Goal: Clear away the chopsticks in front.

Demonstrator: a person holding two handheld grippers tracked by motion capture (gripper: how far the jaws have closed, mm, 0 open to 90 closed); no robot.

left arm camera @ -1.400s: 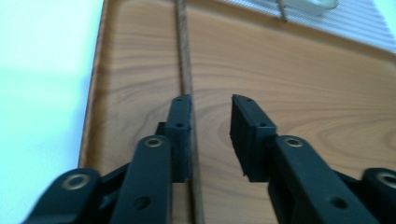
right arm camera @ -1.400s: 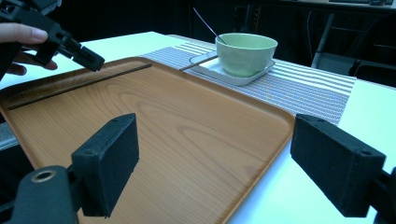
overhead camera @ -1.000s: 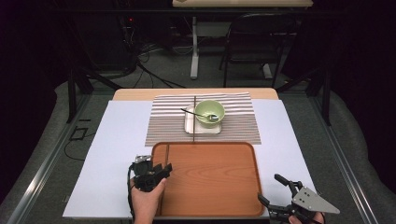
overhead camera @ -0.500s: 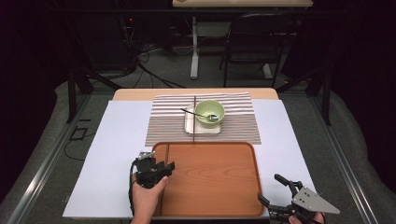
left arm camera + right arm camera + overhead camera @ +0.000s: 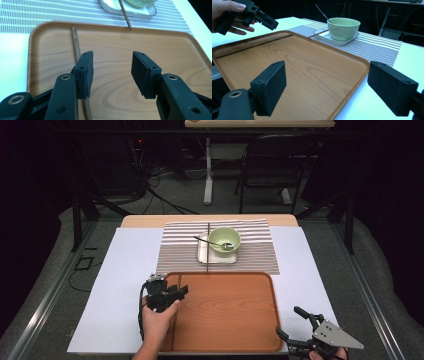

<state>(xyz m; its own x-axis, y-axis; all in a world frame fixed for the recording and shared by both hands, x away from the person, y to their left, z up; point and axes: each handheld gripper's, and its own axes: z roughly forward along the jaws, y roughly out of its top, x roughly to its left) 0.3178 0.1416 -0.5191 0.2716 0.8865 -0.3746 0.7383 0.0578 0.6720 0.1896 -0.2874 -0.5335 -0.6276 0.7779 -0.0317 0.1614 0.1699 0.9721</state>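
Left gripper [image 5: 176, 292] stands open over a chopstick [image 5: 76, 47] lying on the wooden tray [image 5: 230, 320].

Its jaws are spread with nothing between them, and the stick lies flat along the tray's left side, running under the left jaw and not pinched; it looks as if one chopstick has been laid down and the hand [image 5: 156, 322] is free. The right gripper [image 5: 296, 330] hovers at the tray's near right corner, jaws also wide and empty. Beyond the tray, on the striped mat [image 5: 175, 250], a second chopstick [image 5: 207, 242] lies beside the green bowl [image 5: 225, 240] and its small white plate [image 5: 205, 256], a spoon [image 5: 212, 242] in the bowl. The next move probably calls for reaching forward to that second stick and closing on its thin shaft squarely.
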